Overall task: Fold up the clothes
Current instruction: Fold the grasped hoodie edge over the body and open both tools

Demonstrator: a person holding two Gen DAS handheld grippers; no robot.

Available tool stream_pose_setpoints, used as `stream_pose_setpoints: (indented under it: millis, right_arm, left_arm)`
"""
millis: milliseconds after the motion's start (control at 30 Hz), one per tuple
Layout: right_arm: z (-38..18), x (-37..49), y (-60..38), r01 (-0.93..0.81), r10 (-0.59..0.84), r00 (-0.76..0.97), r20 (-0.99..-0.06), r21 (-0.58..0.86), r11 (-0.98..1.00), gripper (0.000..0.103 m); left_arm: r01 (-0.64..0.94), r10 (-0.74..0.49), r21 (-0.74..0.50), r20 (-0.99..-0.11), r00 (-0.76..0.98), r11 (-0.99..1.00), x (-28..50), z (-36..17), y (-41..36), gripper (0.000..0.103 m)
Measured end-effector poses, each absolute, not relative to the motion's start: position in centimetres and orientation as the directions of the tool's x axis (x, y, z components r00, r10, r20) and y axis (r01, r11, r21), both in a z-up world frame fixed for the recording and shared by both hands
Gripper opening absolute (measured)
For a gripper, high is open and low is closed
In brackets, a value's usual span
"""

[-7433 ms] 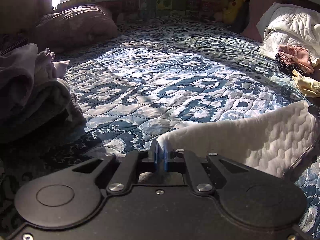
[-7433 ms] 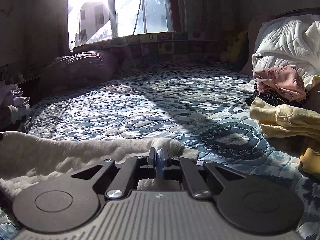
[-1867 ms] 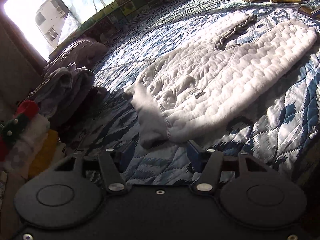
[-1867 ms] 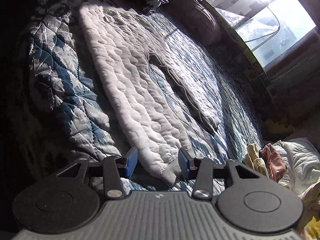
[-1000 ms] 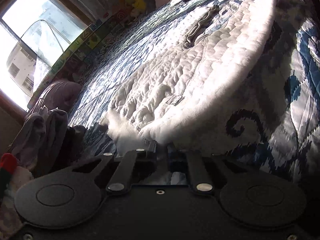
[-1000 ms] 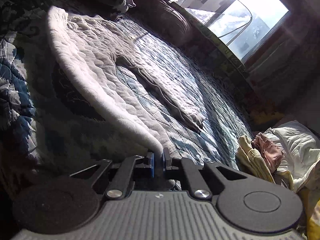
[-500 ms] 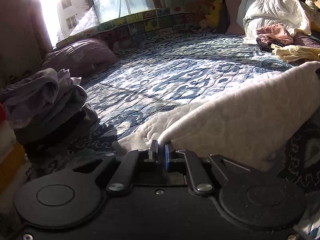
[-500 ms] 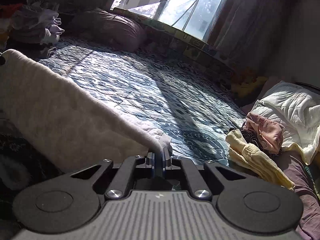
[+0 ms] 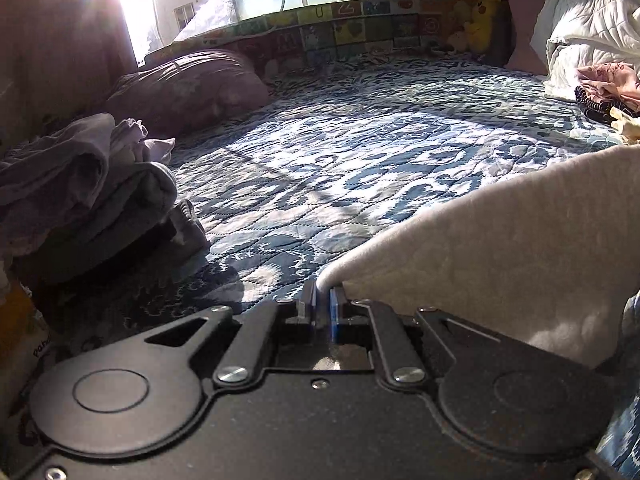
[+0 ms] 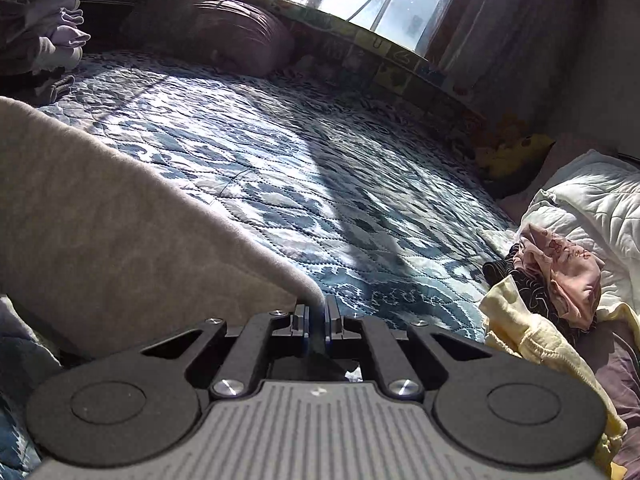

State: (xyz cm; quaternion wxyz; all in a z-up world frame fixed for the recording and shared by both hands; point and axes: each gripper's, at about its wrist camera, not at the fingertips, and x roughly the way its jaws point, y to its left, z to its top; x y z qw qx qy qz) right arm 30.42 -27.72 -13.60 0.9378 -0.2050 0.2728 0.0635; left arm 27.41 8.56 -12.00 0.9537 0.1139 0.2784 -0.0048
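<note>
A white fleece garment (image 9: 500,248) hangs stretched between both grippers above the blue patterned quilt (image 9: 360,160). My left gripper (image 9: 322,304) is shut on one corner of it, and the cloth runs off to the right. In the right wrist view the same white fleece garment (image 10: 100,216) spreads to the left, with my right gripper (image 10: 316,316) shut on its other corner. Its lower part drops out of sight below both grippers.
A pile of folded grey and lilac clothes (image 9: 80,196) sits at the left of the bed. A purple pillow (image 9: 188,88) lies under the window. Yellow, pink and dark clothes (image 10: 552,292) lie heaped at the right beside a white duvet (image 10: 592,204).
Both grippers went from open to shut on the garment's ends about a second ago. They have since lifted it off the quilt, and it now hangs between them.
</note>
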Motion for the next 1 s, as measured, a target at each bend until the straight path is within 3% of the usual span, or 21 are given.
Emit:
stream_pose_setpoints:
  millis: [233,433,500,600,767,833,867,967,1000]
  right_arm:
    - [-13.8,33.8,-28.0,-0.259,0.037,0.807,-0.590,-0.296,0.919,0.008]
    - [-15.4,36.4,-28.0,-0.277,0.047,0.722,-0.690,-0.227,0.934,0.010]
    - [-14.9,36.5,-29.2,-0.222,0.072,0.731,-0.679,-0.136,0.966,0.021]
    - [-14.3,35.9,-33.7,-0.072,0.166,0.756,-0.633,0.172,0.982,0.031]
    - [-15.1,33.2,-38.0,0.070,0.211,0.790,-0.576,0.428,0.901,0.034]
    - [-15.9,32.5,-38.3,0.080,0.232,0.791,-0.567,0.471,0.879,0.034]
    - [-16.3,32.4,-38.1,0.089,0.228,0.788,-0.573,0.472,0.877,0.035]
    - [-17.8,32.3,-37.6,0.118,0.224,0.770,-0.598,0.478,0.870,0.037]
    - [-18.0,32.2,-37.4,0.106,0.234,0.771,-0.592,0.481,0.870,0.030]
  left_arm:
    - [0.084,0.070,0.244,-0.563,0.824,0.966,29.9,-12.8,8.6,0.005]
    - [0.087,0.084,0.250,-0.599,0.796,0.964,31.3,-13.9,8.6,0.005]
    - [0.095,0.086,0.253,-0.618,0.782,0.963,31.8,-14.3,8.5,0.006]
    - [0.020,0.126,0.231,-0.600,0.790,0.973,31.4,-13.9,9.2,0.027]
    - [-0.091,0.119,0.077,-0.596,0.794,0.993,28.3,-12.8,10.6,0.031]
    - [-0.113,0.095,0.009,-0.609,0.787,0.994,27.3,-13.1,10.5,0.046]
    - [-0.129,0.088,-0.023,-0.615,0.784,0.991,26.7,-13.3,10.4,0.048]
    - [-0.167,0.083,-0.077,-0.625,0.776,0.983,26.2,-14.5,9.8,0.049]
    - [-0.170,0.087,-0.076,-0.622,0.779,0.982,26.2,-14.8,9.6,0.048]
